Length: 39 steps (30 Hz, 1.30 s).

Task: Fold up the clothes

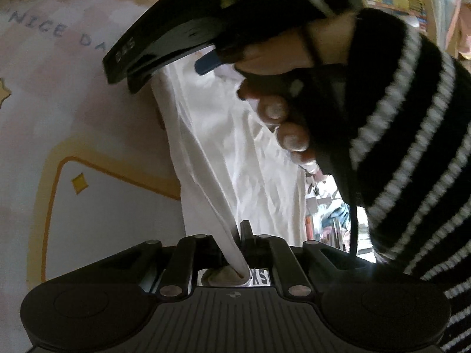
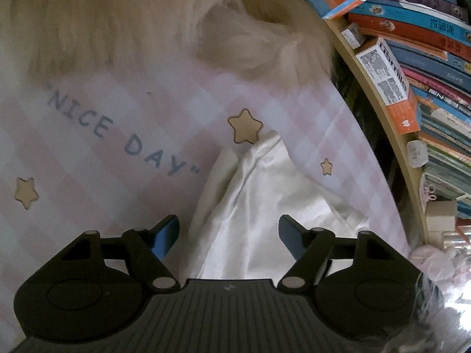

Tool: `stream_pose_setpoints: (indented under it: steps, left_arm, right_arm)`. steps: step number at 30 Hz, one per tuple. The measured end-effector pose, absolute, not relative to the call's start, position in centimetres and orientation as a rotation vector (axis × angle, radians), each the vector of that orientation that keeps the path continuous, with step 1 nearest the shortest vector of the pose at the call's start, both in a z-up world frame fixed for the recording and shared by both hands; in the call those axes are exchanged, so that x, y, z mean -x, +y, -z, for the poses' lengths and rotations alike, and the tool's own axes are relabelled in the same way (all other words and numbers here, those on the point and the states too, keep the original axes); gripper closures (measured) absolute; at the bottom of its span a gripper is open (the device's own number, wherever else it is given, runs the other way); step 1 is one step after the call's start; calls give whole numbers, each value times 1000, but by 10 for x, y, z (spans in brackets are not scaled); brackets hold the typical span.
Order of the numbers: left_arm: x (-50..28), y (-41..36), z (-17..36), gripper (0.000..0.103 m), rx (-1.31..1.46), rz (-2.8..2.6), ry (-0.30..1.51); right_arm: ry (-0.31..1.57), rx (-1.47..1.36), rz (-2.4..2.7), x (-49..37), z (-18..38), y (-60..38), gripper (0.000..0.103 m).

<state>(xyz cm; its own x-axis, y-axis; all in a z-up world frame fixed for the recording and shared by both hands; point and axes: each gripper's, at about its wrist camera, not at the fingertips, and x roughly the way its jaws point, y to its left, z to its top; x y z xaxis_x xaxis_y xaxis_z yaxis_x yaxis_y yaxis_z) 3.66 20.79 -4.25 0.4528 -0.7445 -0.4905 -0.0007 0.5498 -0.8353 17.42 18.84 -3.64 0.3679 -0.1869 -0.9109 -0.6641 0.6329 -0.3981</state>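
The left tool [image 1: 240, 247] is closed on a fold of the white garment [image 1: 235, 153]; the cloth runs taut from between its jaws up toward 12 o'clock in the left wrist view, where it spreads wider and creased. Above it, at 1 o'clock, a hand [image 1: 282, 94] in a black sleeve [image 1: 412, 135] with pale stripes holds the right tool [image 1: 164, 50], seen there from the side with one blue pad showing over the cloth.

In the right wrist view the right tool [image 2: 229, 235] points steeply down, its jaws standing apart, not pressing anything. The garment [image 2: 265, 206] lies between and under the two blue pads [image 2: 166, 234], rising to a peak toward 12 o'clock that just reaches a tan star printed on the mat [image 2: 88, 161]. Whether the pads touch the cloth cannot be told.

The garment rests on that mat, a soft pink-and-white checked surface with stars and the words "NICE DAY". At 12 o'clock a beige fluffy patch [image 2: 244, 35] lies on it.

From 1 to 4 o'clock curves a wooden shelf [image 2: 391, 135] packed with books [image 2: 435, 58], mostly lying flat in stacks. Two orange-and-white boxes [image 2: 388, 88] sit at its front edge, and a small white piece [image 2: 416, 153] lies lower down by the rim.
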Motion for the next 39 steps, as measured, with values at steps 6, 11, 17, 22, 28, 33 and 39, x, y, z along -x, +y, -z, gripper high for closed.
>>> stream_pose_setpoints:
  steps: [6, 11, 17, 22, 28, 33, 39]
  left_arm:
    - [-35, 205, 40, 95, 869, 565, 1008]
    - [-31, 204, 37, 95, 854, 587, 1012]
    - [-25, 199, 24, 95, 807, 620, 988]
    - [-25, 182, 5, 95, 743, 667, 950]
    - [-25, 156, -23, 95, 680, 744, 892]
    - [-27, 127, -41, 95, 642, 809, 867]
    - [-26, 88, -57, 95, 592, 831, 865]
  right_arm:
    - [1206, 856, -349, -178, 39, 183, 46]
    - [1235, 812, -383, -178, 30, 178, 92]
    - [1213, 747, -411, -176, 3, 156, 94]
    - [1175, 703, -406, -176, -24, 129, 94]
    - [1114, 654, -378, -174, -62, 81, 94]
    - [1078, 589, -350, -170, -90, 31, 95]
    - [1046, 520, -336, -169, -107, -34, 95]
